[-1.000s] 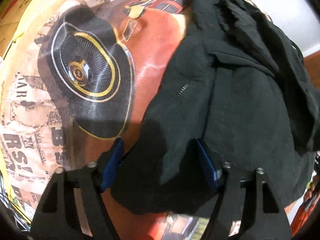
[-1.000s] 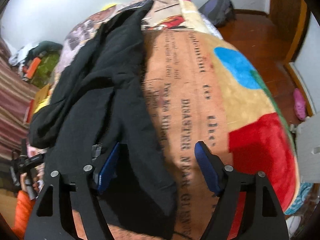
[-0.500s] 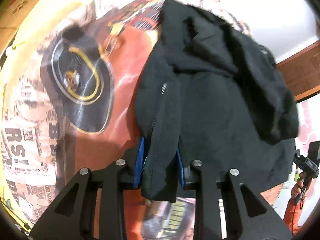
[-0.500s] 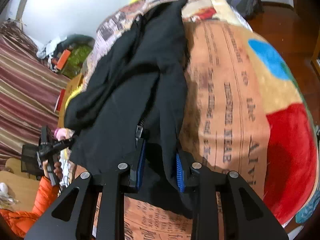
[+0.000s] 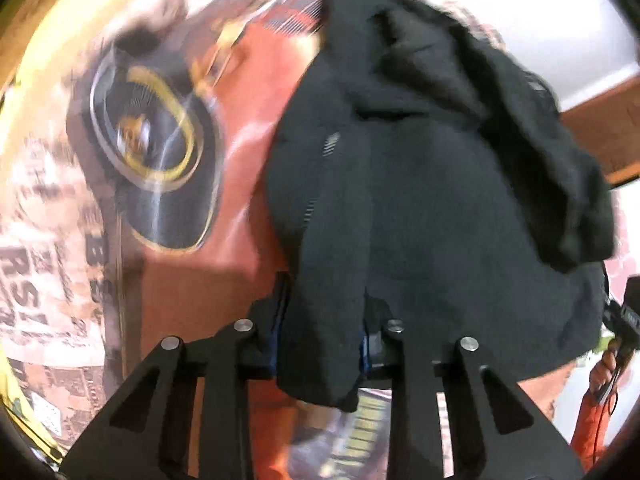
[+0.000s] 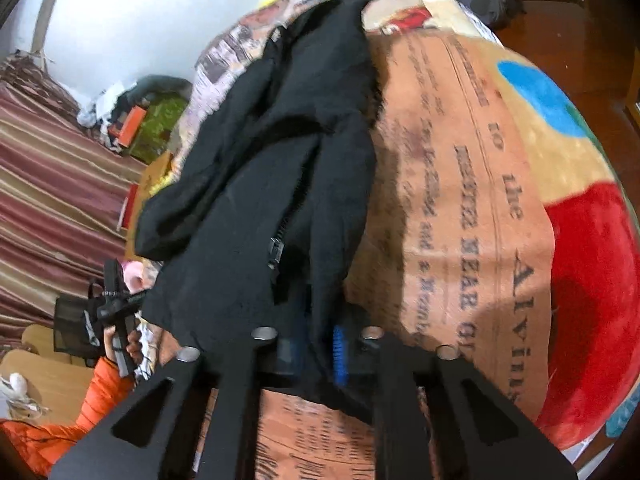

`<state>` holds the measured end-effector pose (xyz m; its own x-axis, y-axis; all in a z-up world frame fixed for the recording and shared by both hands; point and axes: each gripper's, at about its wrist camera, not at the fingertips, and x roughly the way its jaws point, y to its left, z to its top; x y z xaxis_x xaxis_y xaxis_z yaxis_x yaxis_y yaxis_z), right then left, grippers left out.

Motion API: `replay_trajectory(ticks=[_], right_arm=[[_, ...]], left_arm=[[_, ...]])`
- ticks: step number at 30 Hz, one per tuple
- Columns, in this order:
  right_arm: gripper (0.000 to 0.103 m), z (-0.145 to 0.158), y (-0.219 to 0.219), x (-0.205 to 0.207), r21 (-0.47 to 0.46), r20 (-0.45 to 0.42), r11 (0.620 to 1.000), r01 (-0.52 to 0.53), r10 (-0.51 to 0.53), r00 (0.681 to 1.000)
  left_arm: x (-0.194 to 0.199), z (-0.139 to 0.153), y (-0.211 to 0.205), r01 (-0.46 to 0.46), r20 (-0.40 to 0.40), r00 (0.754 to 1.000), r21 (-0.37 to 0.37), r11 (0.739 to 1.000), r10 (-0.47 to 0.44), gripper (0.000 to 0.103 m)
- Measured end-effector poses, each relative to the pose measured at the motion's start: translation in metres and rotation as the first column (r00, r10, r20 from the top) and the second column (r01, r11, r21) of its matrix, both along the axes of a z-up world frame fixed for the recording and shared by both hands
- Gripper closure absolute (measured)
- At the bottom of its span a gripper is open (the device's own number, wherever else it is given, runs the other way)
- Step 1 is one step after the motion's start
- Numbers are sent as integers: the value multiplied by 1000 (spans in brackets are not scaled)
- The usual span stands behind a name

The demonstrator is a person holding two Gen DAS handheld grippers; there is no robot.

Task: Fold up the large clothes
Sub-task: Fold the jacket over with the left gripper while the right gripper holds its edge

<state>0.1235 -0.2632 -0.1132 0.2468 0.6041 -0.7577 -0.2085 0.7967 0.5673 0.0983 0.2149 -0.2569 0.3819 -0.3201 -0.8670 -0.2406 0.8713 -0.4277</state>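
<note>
White wall (image 6: 120, 20), wooden floor (image 6: 580, 28), striped curtain (image 6: 44, 168).

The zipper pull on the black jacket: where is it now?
Right wrist view, left of centre: the zipper pull hangs on the black jacket, just beyond the right gripper.

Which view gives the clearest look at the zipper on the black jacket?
The right wrist view: the black fabric jacket lies on the printed blanket, and its metal zipper pull shows sharply just above the right hand-held gripper. The left wrist view is motion-blurred and shows only short stretches of zipper teeth.
</note>
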Motion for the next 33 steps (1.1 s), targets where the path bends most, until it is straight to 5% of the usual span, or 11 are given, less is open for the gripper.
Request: replay_trajectory(ticks=[5, 10, 16, 23, 27, 33], right_arm=[[97, 37, 11, 13, 51, 85, 999, -17, 13, 996], [98, 77, 22, 42, 101, 182, 994, -33, 15, 983], [98, 86, 42, 93, 92, 234, 995, -25, 3, 972], [99, 63, 32, 167, 121, 190, 988, 91, -113, 975], [99, 37, 21, 203, 132, 130, 978, 160, -177, 976], [99, -13, 21, 230, 127, 46, 971, 201, -208, 977]], left_arm=[[12, 69, -2, 23, 161, 987, -97, 995, -7, 80], [40, 142, -1, 64, 326, 945, -115, 991, -23, 81], [101, 183, 19, 27, 415, 910, -118, 993, 25, 81], [167, 151, 67, -125, 369, 918, -72, 990, 142, 81], [206, 101, 91, -196, 289, 938, -15, 981, 192, 81], [244, 15, 100, -208, 155, 965, -30, 978, 210, 81]])
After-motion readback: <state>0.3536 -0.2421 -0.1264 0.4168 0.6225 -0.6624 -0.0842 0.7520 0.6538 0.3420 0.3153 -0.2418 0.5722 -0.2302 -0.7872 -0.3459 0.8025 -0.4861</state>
